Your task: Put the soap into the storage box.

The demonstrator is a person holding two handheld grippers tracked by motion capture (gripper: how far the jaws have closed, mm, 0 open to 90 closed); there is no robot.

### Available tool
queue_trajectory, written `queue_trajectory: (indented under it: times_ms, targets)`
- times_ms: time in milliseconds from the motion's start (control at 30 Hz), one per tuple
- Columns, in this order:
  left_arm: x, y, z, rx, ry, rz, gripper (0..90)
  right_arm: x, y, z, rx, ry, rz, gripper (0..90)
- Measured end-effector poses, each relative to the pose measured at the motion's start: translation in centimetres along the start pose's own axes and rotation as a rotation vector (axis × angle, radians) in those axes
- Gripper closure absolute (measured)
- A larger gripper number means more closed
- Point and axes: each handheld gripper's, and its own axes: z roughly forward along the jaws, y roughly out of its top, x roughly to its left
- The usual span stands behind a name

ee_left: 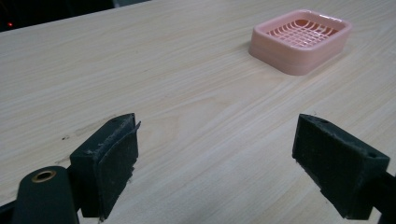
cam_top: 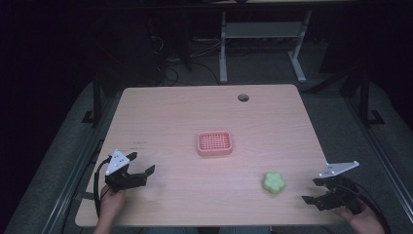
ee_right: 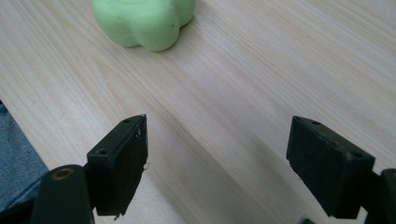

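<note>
Pale wood tabletop (cam_top: 185, 112), round cable hole (cam_top: 243, 97) near the far edge. Pink slotted soap dish (cam_top: 215, 143) near the middle, empty; seen also from the left gripper view, up and to the right (ee_left: 301, 39). Green flower-shaped soap (cam_top: 274, 182) lying flat toward the near right, well apart from the dish; in the right gripper view, at the top left (ee_right: 144, 21). Left gripper (cam_top: 141, 171) low over the near left corner, jaws spread wide, holding nothing. Right gripper (cam_top: 311, 191) at the near right edge, just beside the soap but not touching, jaws likewise wide and empty, aimed toward it.
</note>
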Motion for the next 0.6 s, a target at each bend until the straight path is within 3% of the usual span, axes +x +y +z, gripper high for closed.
queue_trajectory:
  times_ms: [600]
  targets:
    - [-0.2,0.0,-0.2,-0.003,-0.008,-0.005,14.0,1.7,2.0,0.4,0.022,-0.012,-0.074,20.4]
